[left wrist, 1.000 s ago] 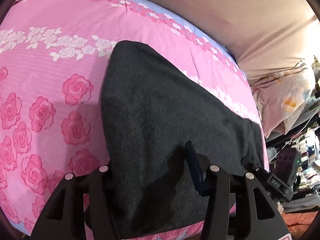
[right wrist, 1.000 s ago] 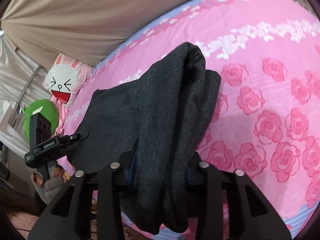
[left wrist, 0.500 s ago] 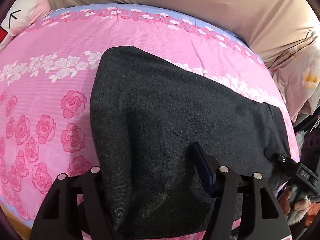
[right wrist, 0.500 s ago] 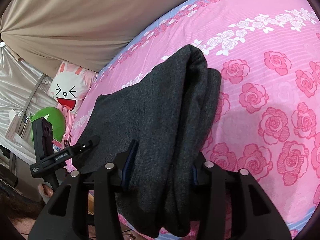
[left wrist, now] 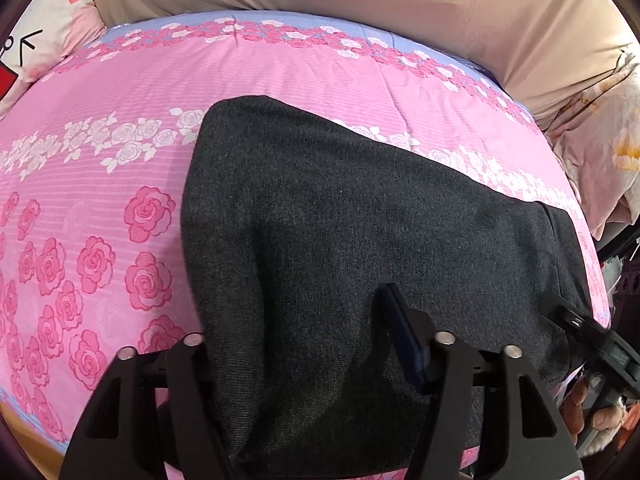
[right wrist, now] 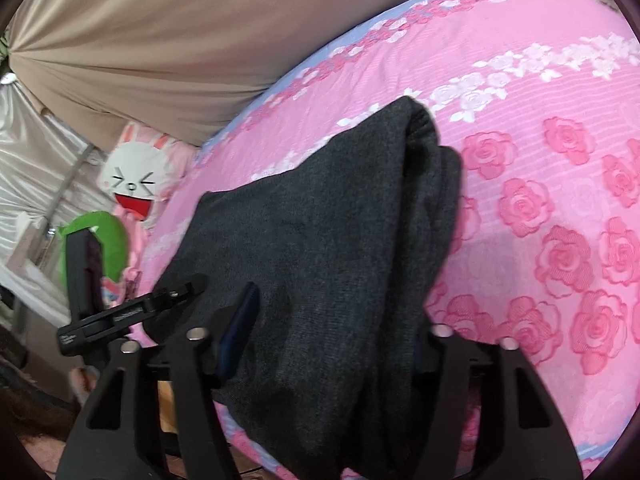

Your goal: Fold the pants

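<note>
Dark grey pants (left wrist: 360, 200), folded into a long band, lie on a pink rose bedspread (left wrist: 100, 140). My left gripper (left wrist: 296, 332) straddles their near end, and its jaws are closing with bunched cloth between them. One blue pad (left wrist: 404, 344) presses into the fabric. In the right wrist view the pants (right wrist: 340, 208) show a thick layered fold. My right gripper (right wrist: 340, 316) is closing on that fold, which fills the gap between its fingers. Each gripper shows in the other's view, the right gripper (left wrist: 580, 328) low at the right and the left gripper (right wrist: 120, 312) low at the left.
A beige sheet (left wrist: 400, 8) hangs behind the bed. A rabbit-face pillow (right wrist: 132, 176) and a green cushion (right wrist: 108, 240) sit at one end, a floral pillow (left wrist: 600, 140) at the other. The bed's near edge runs just below both grippers. A person's hand (left wrist: 600, 416) holds the right gripper.
The left gripper shifted sideways and rolled, so more of the bed's far edge shows. Both pairs of jaws widened a little, then narrowed on the cloth. The right gripper stayed put.
</note>
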Demonstrator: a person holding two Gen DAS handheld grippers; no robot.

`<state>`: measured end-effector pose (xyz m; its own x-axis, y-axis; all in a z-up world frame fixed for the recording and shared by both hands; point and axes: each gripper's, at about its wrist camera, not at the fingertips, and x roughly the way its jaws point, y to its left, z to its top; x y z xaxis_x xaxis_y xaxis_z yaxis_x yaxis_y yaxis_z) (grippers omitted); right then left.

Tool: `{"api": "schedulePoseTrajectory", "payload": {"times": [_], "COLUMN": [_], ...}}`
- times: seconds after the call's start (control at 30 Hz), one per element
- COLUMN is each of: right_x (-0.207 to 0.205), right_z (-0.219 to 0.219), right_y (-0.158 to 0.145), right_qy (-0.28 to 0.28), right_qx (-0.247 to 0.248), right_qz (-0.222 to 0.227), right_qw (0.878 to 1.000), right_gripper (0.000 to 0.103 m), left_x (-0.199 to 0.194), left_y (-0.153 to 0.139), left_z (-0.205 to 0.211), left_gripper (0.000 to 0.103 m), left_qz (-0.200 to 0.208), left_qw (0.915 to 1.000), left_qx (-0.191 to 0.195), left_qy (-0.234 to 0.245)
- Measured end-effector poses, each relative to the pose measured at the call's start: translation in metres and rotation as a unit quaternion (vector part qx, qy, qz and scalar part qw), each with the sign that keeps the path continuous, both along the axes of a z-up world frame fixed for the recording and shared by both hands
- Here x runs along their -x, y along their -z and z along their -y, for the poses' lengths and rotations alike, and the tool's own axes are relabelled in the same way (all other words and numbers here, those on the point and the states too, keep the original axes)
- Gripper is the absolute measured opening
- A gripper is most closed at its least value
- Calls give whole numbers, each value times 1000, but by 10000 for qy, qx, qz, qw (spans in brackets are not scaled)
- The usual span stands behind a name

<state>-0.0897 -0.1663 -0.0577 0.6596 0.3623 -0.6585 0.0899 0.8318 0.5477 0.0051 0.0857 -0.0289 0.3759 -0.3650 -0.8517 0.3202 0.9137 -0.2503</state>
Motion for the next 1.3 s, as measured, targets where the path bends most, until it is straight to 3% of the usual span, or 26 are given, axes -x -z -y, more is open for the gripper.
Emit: {"api": "schedulePoseTrajectory", "payload": {"times": [0.07,0.17,0.27,0.43,0.67,0.77,0.9,1.03,1.2,1.23,1.3], "right_x": [4,13,28,55,69,59,35,-5,-54,-66,-97], "right_z": [3,-3,-11,-16,-19,-22,-23,-19,-11,-9,-1], "right_y": [-2,-21,-53,-114,-194,-219,-250,-277,-291,-289,-273], "right_qy": [20,16,-110,-125,-51,-79,-125,-155,-141,-122,4], "right_qx": [-137,-14,109,457,791,899,930,807,624,609,531], "right_qz": [8,176,561,1384,2683,3107,3632,4011,4096,4040,3695], "right_qw": [9999,9998,9983,9892,9601,9462,9270,9123,9100,9127,9277], "right_gripper": [30,27,26,26,26,26,26,26,27,27,28], "left_x": [1,6,21,50,61,54,42,17,-26,-38,-73], "left_y": [-5,-29,-61,-127,-206,-229,-265,-293,-305,-303,-290], "left_z": [-6,-23,-30,-34,-43,-46,-47,-46,-40,-37,-30], "left_gripper": [24,13,9,8,8,8,8,8,9,10,14], "left_qz": [50,177,542,1408,2601,2958,3655,4097,4330,4329,4111], "left_qw": [10000,9980,9939,9784,9458,9337,9088,8886,8779,8785,8912], "left_qx": [78,597,909,1344,1786,1883,1914,2002,1989,1966,1885], "left_qy": [-37,57,299,698,765,724,621,495,468,479,357]}}
